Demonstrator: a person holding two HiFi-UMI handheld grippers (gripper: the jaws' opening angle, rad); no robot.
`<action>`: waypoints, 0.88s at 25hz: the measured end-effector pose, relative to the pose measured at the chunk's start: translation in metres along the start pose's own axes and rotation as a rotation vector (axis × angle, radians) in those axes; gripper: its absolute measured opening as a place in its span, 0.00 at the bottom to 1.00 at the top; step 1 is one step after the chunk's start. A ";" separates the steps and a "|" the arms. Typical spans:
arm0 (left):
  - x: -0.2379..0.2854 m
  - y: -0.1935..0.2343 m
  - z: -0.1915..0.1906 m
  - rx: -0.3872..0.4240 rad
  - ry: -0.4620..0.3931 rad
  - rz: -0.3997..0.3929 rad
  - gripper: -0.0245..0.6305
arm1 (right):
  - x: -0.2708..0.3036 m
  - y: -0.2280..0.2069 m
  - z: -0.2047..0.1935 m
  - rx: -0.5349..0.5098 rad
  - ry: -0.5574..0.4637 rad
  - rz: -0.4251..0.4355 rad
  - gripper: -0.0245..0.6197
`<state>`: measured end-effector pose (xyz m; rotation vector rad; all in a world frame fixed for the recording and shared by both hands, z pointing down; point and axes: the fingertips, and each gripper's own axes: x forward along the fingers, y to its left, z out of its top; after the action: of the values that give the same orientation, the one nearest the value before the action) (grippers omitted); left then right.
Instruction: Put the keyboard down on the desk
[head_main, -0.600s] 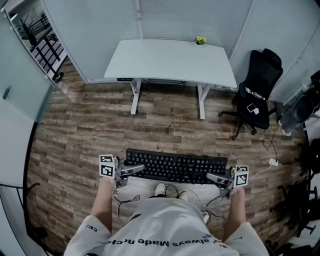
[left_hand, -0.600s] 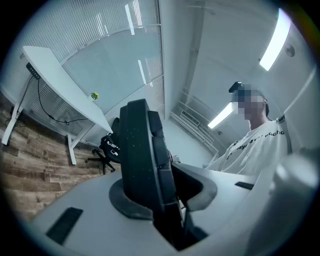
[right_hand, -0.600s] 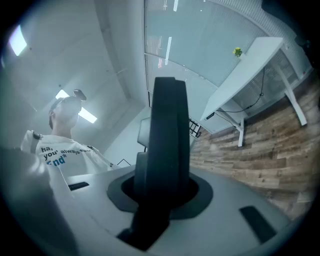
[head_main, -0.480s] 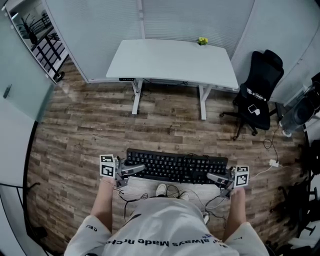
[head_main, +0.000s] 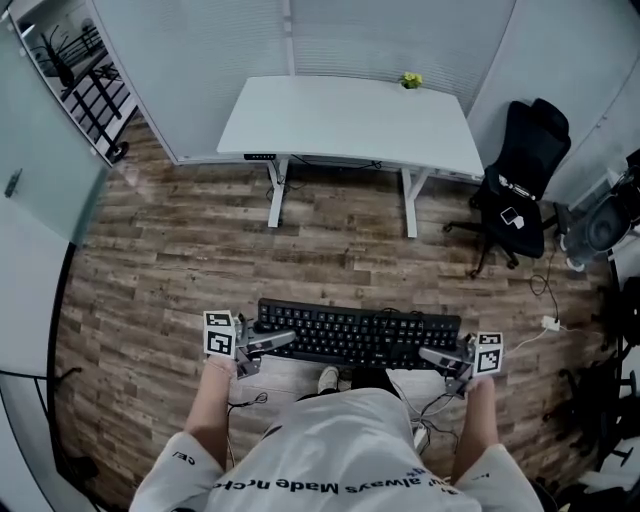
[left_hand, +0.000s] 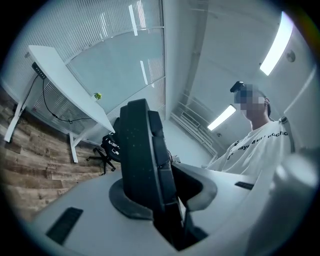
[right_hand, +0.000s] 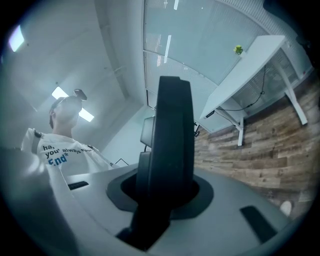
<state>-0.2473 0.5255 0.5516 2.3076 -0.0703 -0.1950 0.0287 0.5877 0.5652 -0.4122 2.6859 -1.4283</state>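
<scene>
I hold a black keyboard (head_main: 358, 334) level in front of my body, above the wood floor. My left gripper (head_main: 268, 343) is shut on its left end and my right gripper (head_main: 438, 357) is shut on its right end. In the left gripper view the keyboard (left_hand: 142, 150) stands edge-on between the jaws. The right gripper view shows the keyboard (right_hand: 170, 145) edge-on too, clamped in the jaws. The white desk (head_main: 350, 122) stands ahead of me across the floor, also seen as the desk (left_hand: 65, 85) and the desk (right_hand: 250, 65) in the gripper views.
A small yellow-green plant (head_main: 410, 80) sits at the desk's far edge. A black office chair (head_main: 520, 190) stands to the desk's right. Cables and a white plug (head_main: 548, 323) lie on the floor at right. A black rack (head_main: 85, 90) stands far left.
The desk and floor have slid slightly right and down in the head view, and the keyboard with both grippers sits a little lower in it. My grip on it is unchanged.
</scene>
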 end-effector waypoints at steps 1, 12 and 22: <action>0.001 0.003 0.001 -0.002 0.002 0.003 0.24 | 0.000 -0.003 0.001 0.004 -0.002 0.000 0.22; 0.013 0.040 0.036 -0.004 0.002 0.011 0.24 | 0.009 -0.037 0.043 0.008 -0.004 0.017 0.22; 0.061 0.092 0.095 -0.009 0.027 0.014 0.24 | -0.006 -0.085 0.114 0.013 -0.025 0.020 0.22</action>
<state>-0.2018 0.3869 0.5487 2.2997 -0.0712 -0.1568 0.0726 0.4520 0.5704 -0.3985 2.6529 -1.4249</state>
